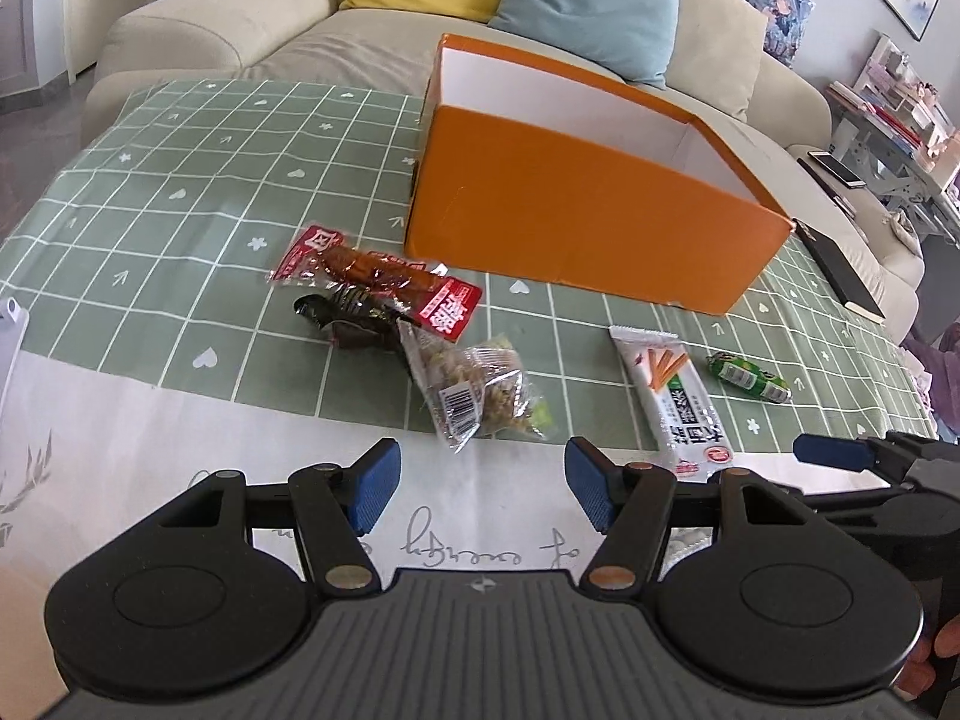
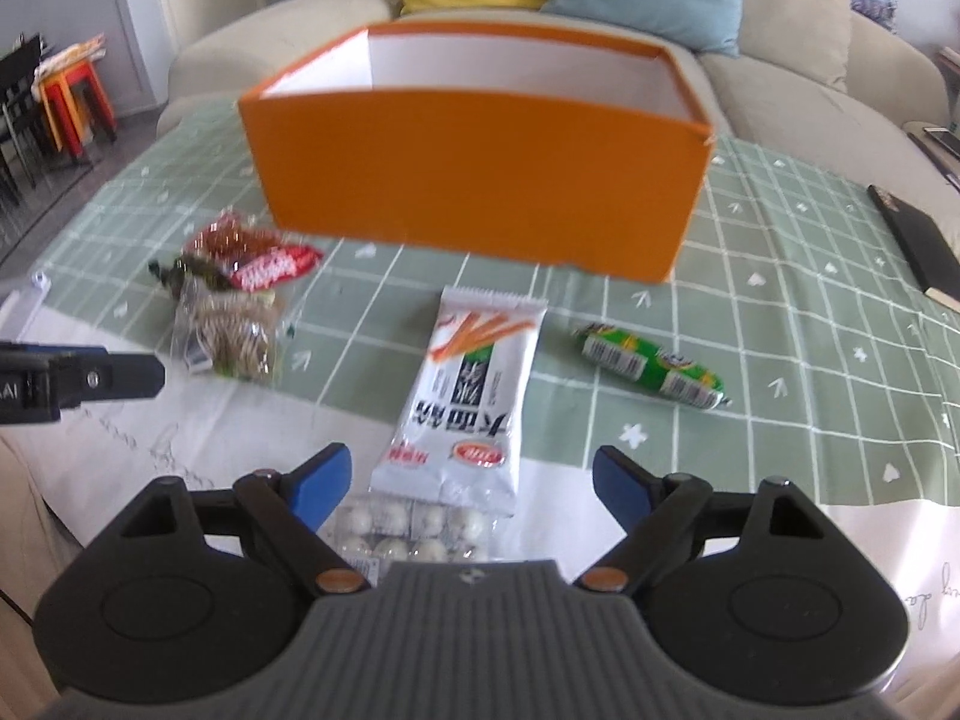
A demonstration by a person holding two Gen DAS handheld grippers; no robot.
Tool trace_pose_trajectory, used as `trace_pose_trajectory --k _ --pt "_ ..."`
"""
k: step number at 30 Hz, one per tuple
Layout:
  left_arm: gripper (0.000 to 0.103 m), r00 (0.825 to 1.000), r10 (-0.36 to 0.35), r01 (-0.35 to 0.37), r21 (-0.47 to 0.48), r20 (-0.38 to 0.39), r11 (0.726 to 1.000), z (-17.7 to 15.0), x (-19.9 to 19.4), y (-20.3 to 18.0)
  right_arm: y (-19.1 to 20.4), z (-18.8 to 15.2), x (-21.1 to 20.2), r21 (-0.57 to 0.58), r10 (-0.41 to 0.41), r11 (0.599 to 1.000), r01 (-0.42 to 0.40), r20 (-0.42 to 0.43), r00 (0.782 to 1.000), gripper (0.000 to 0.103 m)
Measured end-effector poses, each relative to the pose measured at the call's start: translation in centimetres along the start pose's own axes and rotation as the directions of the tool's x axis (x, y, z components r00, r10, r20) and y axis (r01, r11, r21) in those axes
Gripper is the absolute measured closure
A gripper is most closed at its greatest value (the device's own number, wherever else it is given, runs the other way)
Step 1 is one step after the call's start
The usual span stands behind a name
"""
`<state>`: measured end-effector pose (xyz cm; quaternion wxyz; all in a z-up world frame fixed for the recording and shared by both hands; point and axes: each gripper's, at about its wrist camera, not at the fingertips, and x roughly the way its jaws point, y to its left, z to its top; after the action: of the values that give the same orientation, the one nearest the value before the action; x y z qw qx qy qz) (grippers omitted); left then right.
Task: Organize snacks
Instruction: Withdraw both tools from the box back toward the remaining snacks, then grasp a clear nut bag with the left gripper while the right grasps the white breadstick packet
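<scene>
The right tongs point(image 2: 471, 477), spread wide, are facing the white snack packet point(image 2: 465, 399) lying lengthwise just ahead, nearer than the spread left tongs point(image 1: 483, 489).

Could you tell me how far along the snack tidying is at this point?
Nothing looks done: what shows of the orange box interior is bare. Both the left gripper and right gripper are open and hold nothing. The white packet, green sausage and clear bag remain on the table.

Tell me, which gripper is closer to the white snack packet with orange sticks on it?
Right. The right gripper hangs open right over the white packet's near end; the left gripper sits off to its left, facing the clear snack bag.
</scene>
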<state>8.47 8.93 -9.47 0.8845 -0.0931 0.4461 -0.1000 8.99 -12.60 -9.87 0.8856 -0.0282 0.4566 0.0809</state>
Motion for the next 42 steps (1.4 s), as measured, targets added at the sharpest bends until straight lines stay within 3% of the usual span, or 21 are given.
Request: trace_pose_trajectory --k 17,28,34,42 --pt "0.027 0.998 -0.027 0.033 -0.115 0.051 0.993 1.6 5.0 1.9 -0.1 2.6 3.5 0.025 -0.031 0.999 0.032 -0.038 0.999 0.013" --pt "0.027 0.997 -0.057 0.062 -0.115 0.049 0.991 1.2 6.6 2.0 -0.8 3.8 5.7 0.076 -0.044 0.996 0.050 -0.081 0.996 0.013" --pt "0.027 0.996 -0.064 0.070 -0.102 0.066 0.992 1.2 7.0 1.9 0.1 4.0 6.7 0.036 -0.052 0.998 0.055 -0.094 0.994 0.014" --pt "0.033 0.995 -0.067 0.072 -0.066 0.079 0.995 0.9 7.0 1.6 0.5 4.0 7.8 0.025 -0.051 0.998 0.054 -0.117 0.992 0.024"
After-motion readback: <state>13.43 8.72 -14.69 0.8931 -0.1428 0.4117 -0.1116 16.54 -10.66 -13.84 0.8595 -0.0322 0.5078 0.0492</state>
